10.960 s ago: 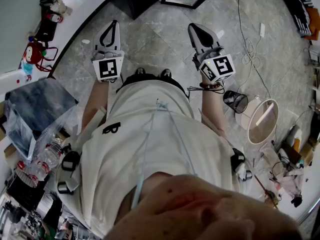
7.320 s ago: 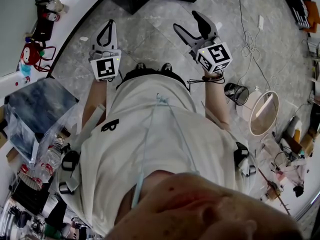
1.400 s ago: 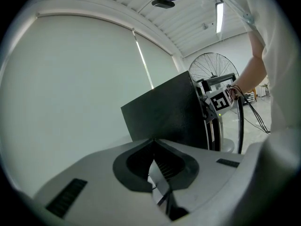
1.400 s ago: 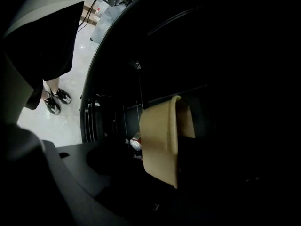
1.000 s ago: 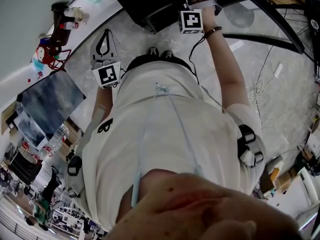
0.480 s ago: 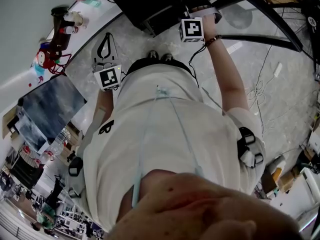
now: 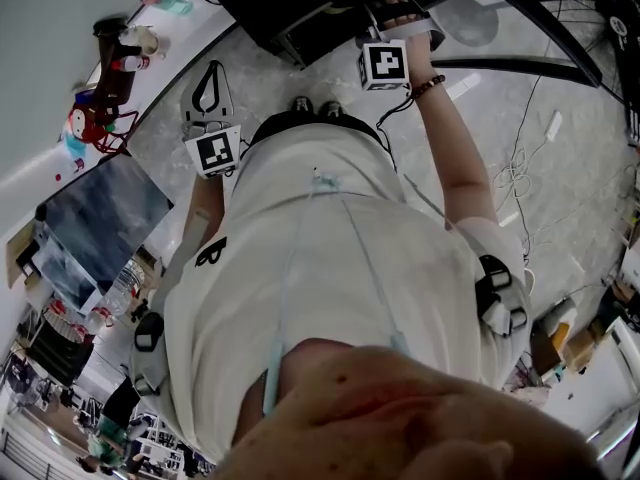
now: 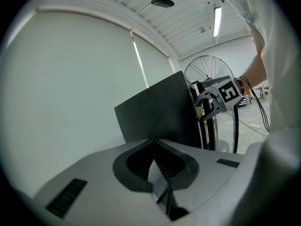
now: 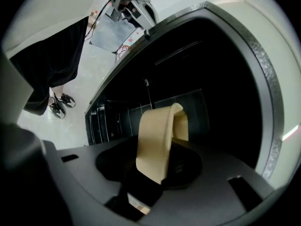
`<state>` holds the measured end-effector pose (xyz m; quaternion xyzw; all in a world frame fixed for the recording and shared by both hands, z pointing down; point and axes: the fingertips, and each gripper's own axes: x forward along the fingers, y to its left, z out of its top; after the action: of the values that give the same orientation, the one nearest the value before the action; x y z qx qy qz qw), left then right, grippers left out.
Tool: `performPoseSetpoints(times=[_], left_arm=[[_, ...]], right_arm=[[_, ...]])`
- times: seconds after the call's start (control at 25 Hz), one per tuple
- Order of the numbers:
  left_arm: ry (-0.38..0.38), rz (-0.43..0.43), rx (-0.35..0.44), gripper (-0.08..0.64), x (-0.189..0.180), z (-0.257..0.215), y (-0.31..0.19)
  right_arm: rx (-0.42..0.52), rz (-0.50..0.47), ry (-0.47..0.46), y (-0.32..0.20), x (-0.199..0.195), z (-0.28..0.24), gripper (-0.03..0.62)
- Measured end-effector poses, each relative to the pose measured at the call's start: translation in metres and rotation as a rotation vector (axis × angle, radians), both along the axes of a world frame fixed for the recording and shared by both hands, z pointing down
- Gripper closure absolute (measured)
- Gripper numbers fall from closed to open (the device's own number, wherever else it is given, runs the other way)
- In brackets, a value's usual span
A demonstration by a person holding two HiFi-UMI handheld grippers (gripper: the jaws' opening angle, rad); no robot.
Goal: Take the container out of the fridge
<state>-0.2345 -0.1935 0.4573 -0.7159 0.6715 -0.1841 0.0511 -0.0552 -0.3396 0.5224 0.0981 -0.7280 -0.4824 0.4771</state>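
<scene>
My right gripper (image 9: pixel 160 164) is shut on a beige container (image 9: pixel 153 126), which stands up between its dark pads. Behind it gapes the black fridge (image 9: pixel 202 69), its inside dark, with wire shelves (image 9: pixel 110 121) low on the left. In the head view the right gripper (image 7: pixel 400 10) reaches forward at the fridge's open front (image 7: pixel 300 18). The left gripper (image 7: pixel 207 86) hangs lower on the left over the floor. Its jaws meet at the tips (image 8: pixel 154 142) with nothing between them. It looks at the fridge's black side (image 8: pixel 155 112).
A standing fan (image 8: pixel 211 69) is just behind the fridge. White cables (image 7: pixel 520 168) trail over the grey floor at the right. A curved white table edge with toys (image 7: pixel 100 78) runs along the left. The person's shoes (image 7: pixel 312 106) are close to the fridge.
The right gripper has drawn back a little toward the person with the container in it. Seconds earlier both grippers hung empty over the open floor. The left gripper has barely moved.
</scene>
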Motion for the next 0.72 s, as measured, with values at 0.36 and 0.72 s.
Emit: performPoseSetpoints(times=[0.36,0.72], left_arm=[[-0.017,0.052,0.003,0.552,0.010,-0.003,-0.006],[-0.020,0.083,-0.005,0.551,0.017,-0.001,-0.006]], right_arm=[[0.016,0.018,0.023,0.014,0.021,-0.007,0.431],[-0.024,0.011,0.014,0.036,0.031,-0.011,0.431]])
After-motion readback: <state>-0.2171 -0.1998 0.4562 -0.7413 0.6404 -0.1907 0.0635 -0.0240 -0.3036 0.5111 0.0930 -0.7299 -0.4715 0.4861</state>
